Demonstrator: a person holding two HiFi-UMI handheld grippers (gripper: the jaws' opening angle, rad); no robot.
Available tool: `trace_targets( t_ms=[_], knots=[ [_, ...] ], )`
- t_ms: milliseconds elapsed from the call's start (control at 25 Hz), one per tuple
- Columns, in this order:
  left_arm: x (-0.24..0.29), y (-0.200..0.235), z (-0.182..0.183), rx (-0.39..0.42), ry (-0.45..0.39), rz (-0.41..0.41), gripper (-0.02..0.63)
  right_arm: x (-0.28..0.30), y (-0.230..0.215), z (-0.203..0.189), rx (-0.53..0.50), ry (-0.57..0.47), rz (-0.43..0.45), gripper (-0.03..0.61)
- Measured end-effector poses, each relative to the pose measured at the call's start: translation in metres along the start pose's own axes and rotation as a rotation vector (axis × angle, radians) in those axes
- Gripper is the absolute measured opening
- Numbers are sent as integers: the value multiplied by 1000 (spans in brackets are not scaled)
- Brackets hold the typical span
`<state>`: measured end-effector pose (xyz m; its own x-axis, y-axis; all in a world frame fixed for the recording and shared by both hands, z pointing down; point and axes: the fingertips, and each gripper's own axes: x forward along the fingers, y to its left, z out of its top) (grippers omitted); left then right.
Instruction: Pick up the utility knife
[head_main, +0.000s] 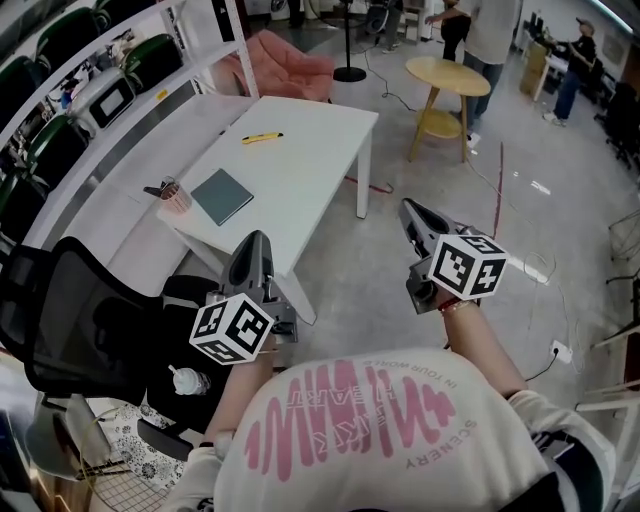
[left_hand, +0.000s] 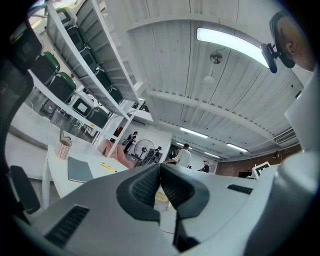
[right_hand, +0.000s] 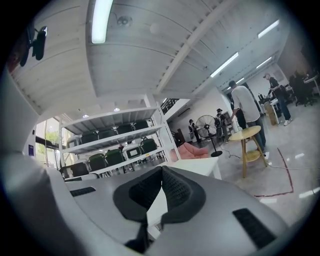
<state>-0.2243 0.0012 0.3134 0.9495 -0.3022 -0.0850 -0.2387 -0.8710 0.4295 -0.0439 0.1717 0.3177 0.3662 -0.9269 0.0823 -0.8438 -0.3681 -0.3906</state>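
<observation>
Your left gripper (head_main: 256, 242), jaws together on nothing, hangs off the near edge of the white table (head_main: 320, 165); the yellow utility knife (head_main: 262, 137) lies near the table's far edge. Your right gripper (head_main: 410, 207), also closed and empty, hangs off the table's right side: part one pair of jaws, then straddle the knife's narrow width

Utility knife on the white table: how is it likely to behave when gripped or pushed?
The knife looks slim and straight, so it is probably rigid and light. It lies flat on the smooth table, so a push would likely slide or spin it rather than roll it. Its low profile may make pinching it tricky.
</observation>
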Motion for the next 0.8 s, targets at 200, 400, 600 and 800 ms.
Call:
trace_targets(
  t_ms=[200,400,600,800],
  knots=[
    [17,15,-4,-16,-9,12,25,18,-8,-11,-36,27,-6,15],
    [28,18,-8,-19,-3,10,25,30,-18,-8,-22,31,-5,15],
    [26,43,-8,-28,14,89,25,49,-11,-9,-11,29,20,15],
    [27,42,-18,-54,41,47,25,59,-9,-37,-24,117,31,15]
  ],
)
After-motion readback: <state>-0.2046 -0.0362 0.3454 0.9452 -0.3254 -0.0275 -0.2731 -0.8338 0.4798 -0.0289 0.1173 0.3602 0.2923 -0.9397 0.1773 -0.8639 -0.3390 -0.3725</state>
